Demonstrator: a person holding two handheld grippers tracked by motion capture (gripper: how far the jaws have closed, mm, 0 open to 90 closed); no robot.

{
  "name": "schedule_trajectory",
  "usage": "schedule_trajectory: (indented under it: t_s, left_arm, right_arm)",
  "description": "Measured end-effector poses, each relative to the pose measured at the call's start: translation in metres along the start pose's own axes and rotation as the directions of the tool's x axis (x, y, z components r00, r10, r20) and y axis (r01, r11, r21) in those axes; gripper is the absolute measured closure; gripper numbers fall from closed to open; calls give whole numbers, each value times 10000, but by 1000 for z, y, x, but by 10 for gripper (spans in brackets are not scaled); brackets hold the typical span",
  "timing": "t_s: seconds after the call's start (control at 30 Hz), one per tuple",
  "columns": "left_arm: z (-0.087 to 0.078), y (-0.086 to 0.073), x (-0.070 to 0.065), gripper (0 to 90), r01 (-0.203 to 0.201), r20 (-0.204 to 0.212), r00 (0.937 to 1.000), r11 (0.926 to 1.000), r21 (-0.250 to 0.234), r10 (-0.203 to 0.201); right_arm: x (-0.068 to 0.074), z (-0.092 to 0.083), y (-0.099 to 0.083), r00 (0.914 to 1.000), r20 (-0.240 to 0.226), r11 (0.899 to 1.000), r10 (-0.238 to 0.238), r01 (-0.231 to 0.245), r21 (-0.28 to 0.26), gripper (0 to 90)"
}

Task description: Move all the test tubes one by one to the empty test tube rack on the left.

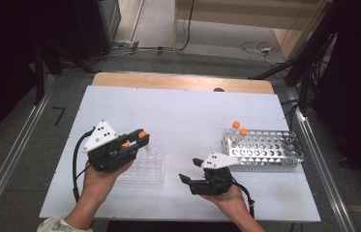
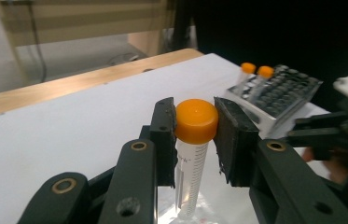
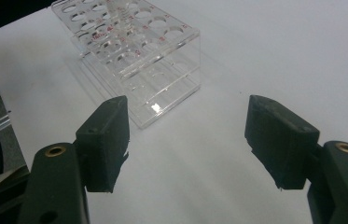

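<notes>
My left gripper is shut on a clear tube, its pads clamping the tube's orange cap. It holds the tube tilted over the clear plastic rack at the left of the white table. My right gripper rests low near the table's front edge, right of that rack, open with nothing between its fingers. In the right gripper view the clear rack lies ahead of the open right gripper, its holes bare.
A metal rack stands at the right of the table with two orange-capped tubes upright in its left end; the metal rack shows far right in the left gripper view. A wooden strip edges the table's far side.
</notes>
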State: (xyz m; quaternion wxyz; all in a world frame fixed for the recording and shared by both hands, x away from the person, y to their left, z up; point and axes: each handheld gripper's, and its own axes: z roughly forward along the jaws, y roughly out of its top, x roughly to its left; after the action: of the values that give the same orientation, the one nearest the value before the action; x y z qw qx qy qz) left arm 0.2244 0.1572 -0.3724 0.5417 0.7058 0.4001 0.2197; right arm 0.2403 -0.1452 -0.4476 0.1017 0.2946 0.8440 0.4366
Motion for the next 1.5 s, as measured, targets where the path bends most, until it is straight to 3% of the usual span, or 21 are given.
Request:
schedule_trajectory:
  t_s: [0.27,0.5,0.8,1.13,1.5]
  left_arm:
    - [-4,-5,17,709,-18,-942,9956,10000,-16,17]
    - [2,-14,24,709,-132,-1349,9907,9996,251,165]
    - [12,-24,26,709,-225,-1424,9892,9965,805,339]
    - [20,-32,29,706,-218,-1359,9898,9870,1590,437]
    - [20,-33,28,688,-216,-1299,9906,9867,1614,430]
  right_arm:
    - [-1,-1,-1,10000,30,10000,20,-20,-1,298]
    - [-1,-1,-1,10000,11,10000,21,-21,-23,302]
    - [0,-1,-2,10000,-6,10000,41,-41,1,303]
    - [0,-1,-3,10000,25,10000,6,-7,59,306]
    - [-1,-1,-3,10000,30,10000,6,-6,59,309]
